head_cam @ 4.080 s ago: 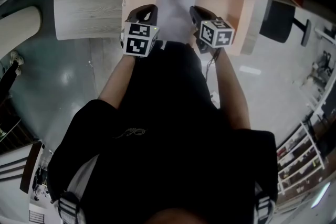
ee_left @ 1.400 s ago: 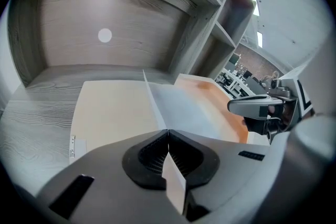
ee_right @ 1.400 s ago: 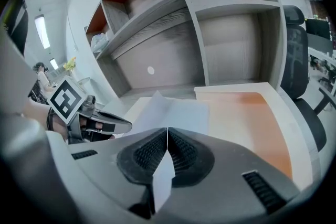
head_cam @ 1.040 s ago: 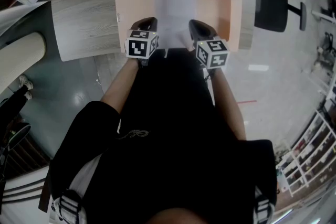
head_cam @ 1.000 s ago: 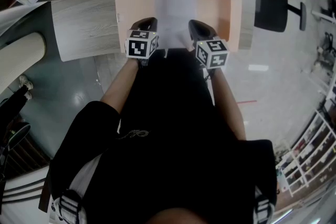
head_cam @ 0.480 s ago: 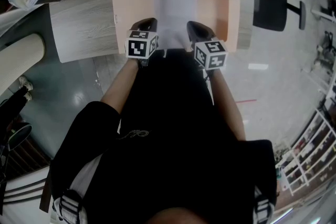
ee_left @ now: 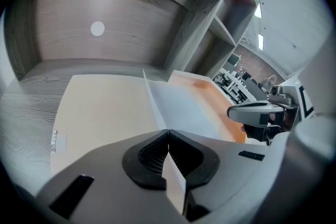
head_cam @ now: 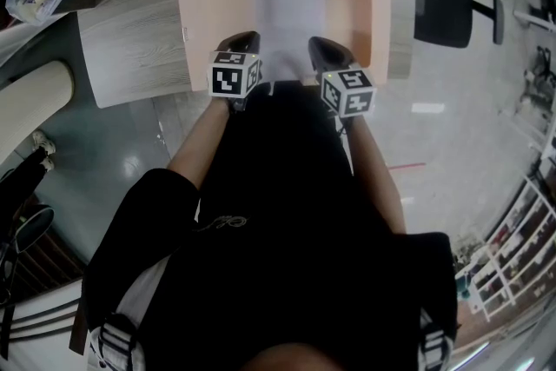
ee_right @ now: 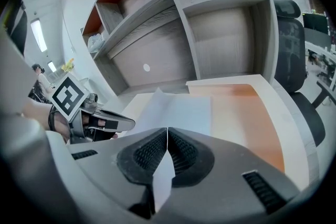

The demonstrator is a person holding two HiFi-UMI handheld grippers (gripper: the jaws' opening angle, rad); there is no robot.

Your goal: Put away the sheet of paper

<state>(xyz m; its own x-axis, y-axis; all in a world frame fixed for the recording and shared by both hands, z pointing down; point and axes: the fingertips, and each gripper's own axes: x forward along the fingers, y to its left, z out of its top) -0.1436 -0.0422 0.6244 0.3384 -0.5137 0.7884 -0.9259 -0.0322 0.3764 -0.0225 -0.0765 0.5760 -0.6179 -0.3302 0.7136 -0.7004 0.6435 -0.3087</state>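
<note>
Left gripper (ee_left: pixel 168 136) and right gripper (ee_right: pixel 167 135) each pinch the near edge of the sheet of paper (head_cam: pixel 291 13).

White rectangular sheet of paper (head_cam: pixel 288 13): lies lengthwise over the middle of an open pale-peach card folder (head_cam: pixel 213 22). Far end rests on the folder; left edge lifted off it. Near edge is clamped on both sides, left gripper (ee_left: pixel 168 132) and right gripper (ee_right: pixel 167 131) each closed on it. Folder lies flat on the grey wood-grain desk (head_cam: pixel 130 48), at its near edge, towards the right corner.
</note>
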